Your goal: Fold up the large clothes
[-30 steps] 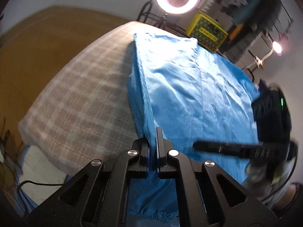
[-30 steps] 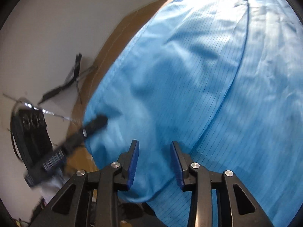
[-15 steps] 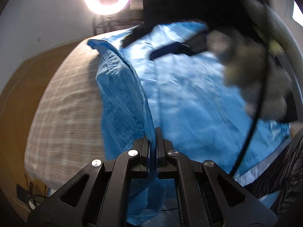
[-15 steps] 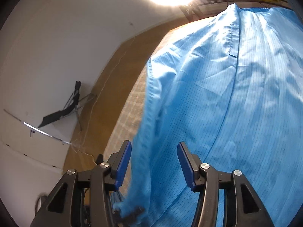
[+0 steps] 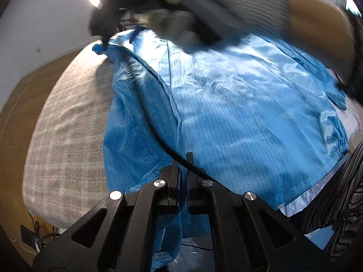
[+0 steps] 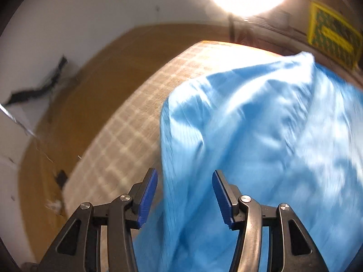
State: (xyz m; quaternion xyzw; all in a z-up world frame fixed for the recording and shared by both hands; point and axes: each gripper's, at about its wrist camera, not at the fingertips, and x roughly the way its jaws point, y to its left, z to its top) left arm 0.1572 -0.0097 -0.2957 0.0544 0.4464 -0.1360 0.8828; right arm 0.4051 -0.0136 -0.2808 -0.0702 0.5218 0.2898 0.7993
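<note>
One large blue garment (image 5: 238, 113) lies spread over the plaid-covered bed (image 5: 68, 136), its left side folded inward along a long crease and its near hem hanging off the bed's edge. We note that a second ago it lay flatter, with the fold standing as a low ridge. The left gripper (image 5: 183, 174) has its jaws pinched together on the near blue hem, as it did a second ago. The right gripper (image 6: 184, 195) was nearly closed over the cloth a second ago; its blue pads (image 6: 148, 195) now stand well apart and clear of the fabric beneath. A gloved hand (image 5: 215, 11), blurred, crosses the top of the left view. No containers observed in use; a yellow crate (image 6: 333, 34) sits beyond the bed, contents unreadable.
</note>
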